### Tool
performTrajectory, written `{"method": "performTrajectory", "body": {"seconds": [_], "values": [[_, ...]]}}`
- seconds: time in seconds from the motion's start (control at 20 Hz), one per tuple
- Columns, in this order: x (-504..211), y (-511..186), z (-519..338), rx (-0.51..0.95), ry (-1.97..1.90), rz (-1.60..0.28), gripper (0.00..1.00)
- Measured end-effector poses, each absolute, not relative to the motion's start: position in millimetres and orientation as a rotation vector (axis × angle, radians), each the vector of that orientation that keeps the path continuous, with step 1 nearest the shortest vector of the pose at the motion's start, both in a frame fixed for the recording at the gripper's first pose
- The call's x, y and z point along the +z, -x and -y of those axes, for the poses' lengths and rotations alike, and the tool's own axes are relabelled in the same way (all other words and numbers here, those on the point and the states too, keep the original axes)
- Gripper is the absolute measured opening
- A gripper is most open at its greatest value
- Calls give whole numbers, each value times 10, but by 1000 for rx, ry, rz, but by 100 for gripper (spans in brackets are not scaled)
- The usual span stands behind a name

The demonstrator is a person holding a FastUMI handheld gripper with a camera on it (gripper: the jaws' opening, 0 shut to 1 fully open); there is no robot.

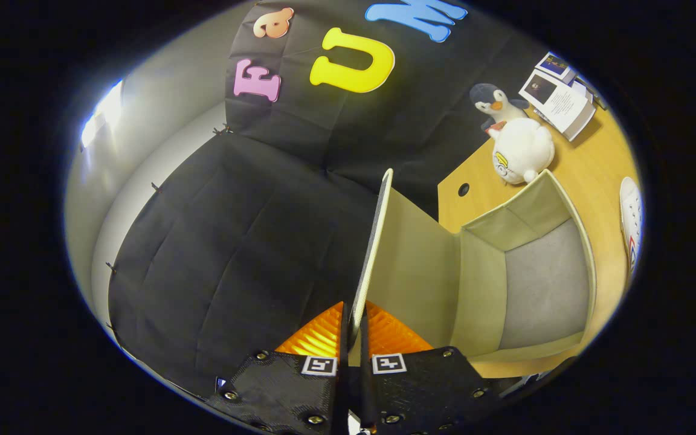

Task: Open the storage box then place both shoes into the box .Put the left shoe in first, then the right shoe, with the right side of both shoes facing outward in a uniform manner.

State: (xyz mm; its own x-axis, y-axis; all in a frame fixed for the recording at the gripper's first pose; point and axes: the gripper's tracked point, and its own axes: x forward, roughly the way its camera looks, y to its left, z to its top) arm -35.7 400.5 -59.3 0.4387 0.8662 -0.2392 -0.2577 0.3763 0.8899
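Note:
My gripper [353,329] is shut on the edge of the storage box's lid [411,260], a thin pale panel that runs edge-on straight ahead from between the fingers. The lid is swung up, and the box [481,284] lies open to the right of it, pale green walls around a grey bottom with nothing inside. A white shoe [632,223] with red and blue marks lies on the wooden table beyond the box's far wall, partly cut off.
The wooden table [589,175] carries a white plush toy [523,151], a penguin toy [496,106] and booklets [559,99] behind the box. Black cloth wall rises to the left and ahead of the lid.

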Motion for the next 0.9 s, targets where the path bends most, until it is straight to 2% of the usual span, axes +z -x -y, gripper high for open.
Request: {"method": "performTrajectory", "body": {"seconds": [0.45,0.5,0.55,0.7,0.8,0.9], "values": [[-708,368,-4663,861,-804,-802,7],[-712,335,-4688,854,-772,-782,15],[-724,310,-4720,845,-743,-764,18],[-717,222,-4710,831,-681,-725,86],[-719,163,-4623,814,-653,-703,96],[-680,62,-4442,785,-624,-662,96]]}}
